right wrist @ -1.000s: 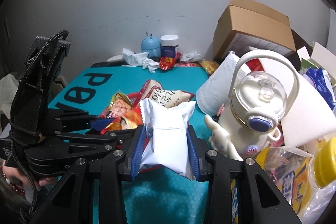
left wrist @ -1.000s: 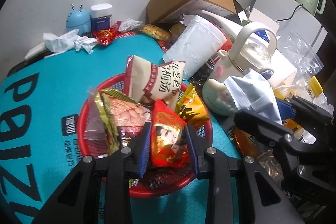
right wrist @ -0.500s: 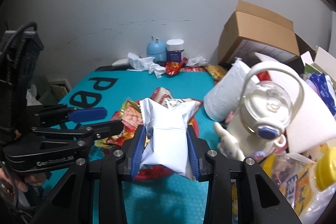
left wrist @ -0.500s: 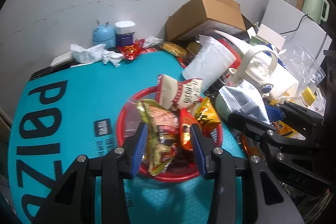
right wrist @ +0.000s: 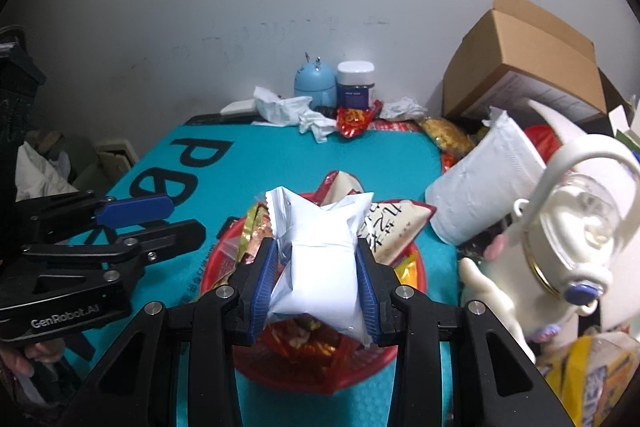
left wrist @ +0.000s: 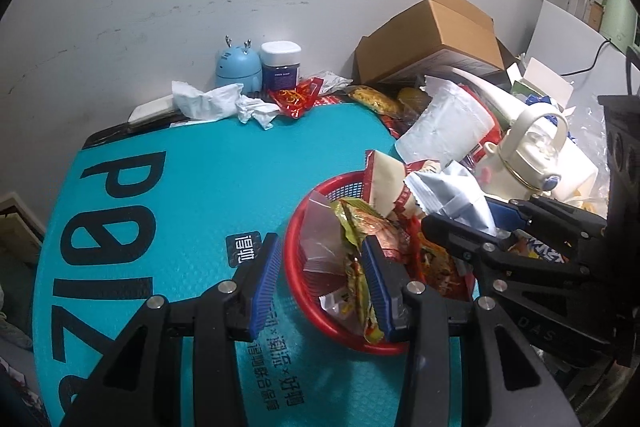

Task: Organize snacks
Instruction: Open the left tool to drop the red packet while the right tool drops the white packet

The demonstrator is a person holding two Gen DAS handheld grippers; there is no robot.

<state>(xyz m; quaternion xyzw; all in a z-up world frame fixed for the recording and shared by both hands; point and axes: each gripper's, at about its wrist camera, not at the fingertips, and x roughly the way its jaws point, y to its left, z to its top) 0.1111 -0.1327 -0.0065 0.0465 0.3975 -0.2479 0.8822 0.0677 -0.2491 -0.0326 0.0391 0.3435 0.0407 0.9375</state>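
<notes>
While above red basket, clamped white packet

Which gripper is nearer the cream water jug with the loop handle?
Right. The right gripper, clamping a white packet over the red basket, is beside the jug; the left gripper is across the basket.

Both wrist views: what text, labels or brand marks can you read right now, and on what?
"GenRobot.AI": white lettering on the black left hand-held gripper, seen from the right wrist.
"P", "0", "I", "Z": large black characters on the teal table mat; the word runs out of frame.
"DAS": faint letters, cut off, on the black right hand-held gripper.
Chinese characters on the mat's black square logo and the cream snack packet: not legible to me.
Dark blue jar label: too small.
</notes>
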